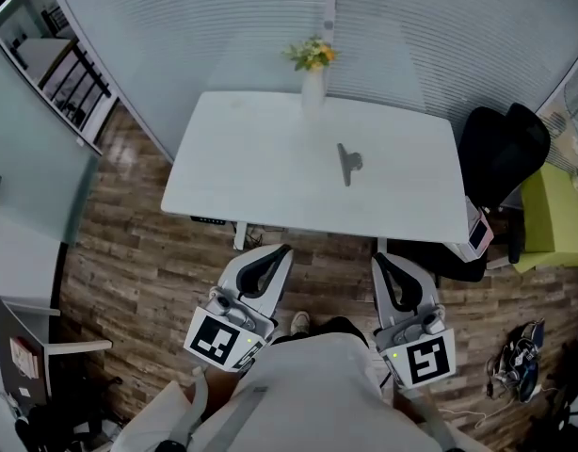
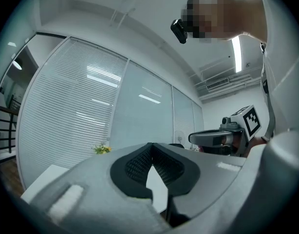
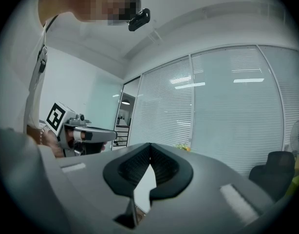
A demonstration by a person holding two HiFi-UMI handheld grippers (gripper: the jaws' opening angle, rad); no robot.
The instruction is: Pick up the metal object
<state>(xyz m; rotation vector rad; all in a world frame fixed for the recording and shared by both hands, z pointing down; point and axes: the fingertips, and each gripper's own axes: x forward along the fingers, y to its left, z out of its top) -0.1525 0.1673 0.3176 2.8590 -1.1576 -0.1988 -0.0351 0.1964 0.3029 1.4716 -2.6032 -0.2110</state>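
Left gripper and right gripper low, close to the person's chest; both jaws together, nothing between them. Metal object lies flat right of centre on the white worktop, well apart from both grippers. Flower vase at far edge. Black chair at right.

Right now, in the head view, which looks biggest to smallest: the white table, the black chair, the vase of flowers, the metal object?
1. white table
2. black chair
3. vase of flowers and metal object: nearly alike. The vase with its flowers looks slightly bigger, but it is too close to rank firmly.
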